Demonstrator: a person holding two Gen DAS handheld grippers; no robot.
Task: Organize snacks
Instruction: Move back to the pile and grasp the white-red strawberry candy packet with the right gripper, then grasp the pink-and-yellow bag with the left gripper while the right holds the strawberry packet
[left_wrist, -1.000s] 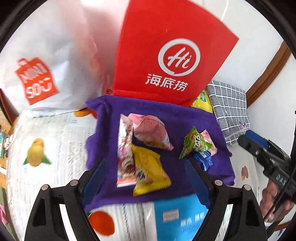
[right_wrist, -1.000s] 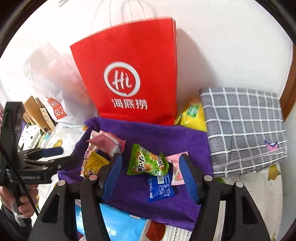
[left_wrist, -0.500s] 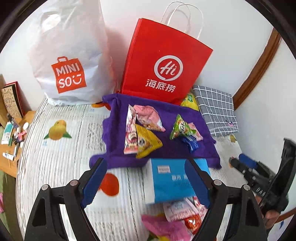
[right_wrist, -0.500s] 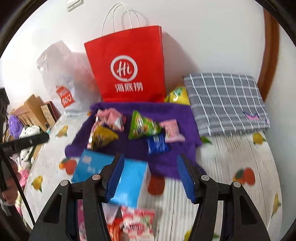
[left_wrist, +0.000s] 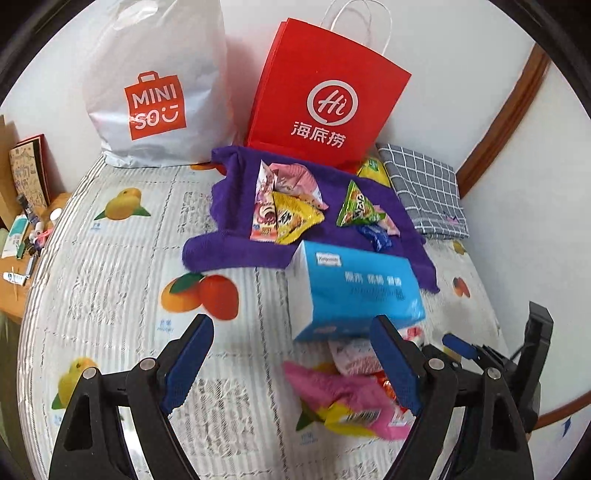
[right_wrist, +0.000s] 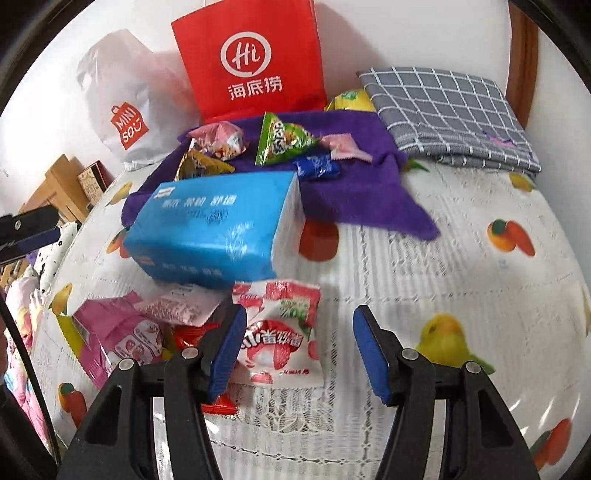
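Observation:
Several sorted snack packets, pink, yellow, green (left_wrist: 356, 206) and blue, lie on a purple cloth (left_wrist: 236, 221) (right_wrist: 354, 192). In front of it stands a blue box (left_wrist: 354, 291) (right_wrist: 218, 229) with a loose pile of snacks at its near side. My left gripper (left_wrist: 291, 350) is open over the fruit-print sheet, and a pink packet (left_wrist: 332, 391) lies by its right finger. My right gripper (right_wrist: 300, 332) hangs open just above a white-and-red candy bag (right_wrist: 284, 332). Its left pad is at the bag's edge and its right pad is apart from it.
A red paper bag (left_wrist: 325, 96) and a white shopping bag (left_wrist: 159, 92) lean on the wall behind the cloth. A grey checked cloth (left_wrist: 424, 192) lies at the back right. A wooden side table (left_wrist: 22, 236) with small items borders the bed's left edge.
Both grippers have drawn back from the purple cloth toward the near side. The blue box and the loose pile came into view. The right gripper sank over the white-and-red bag and its jaws narrowed a little.

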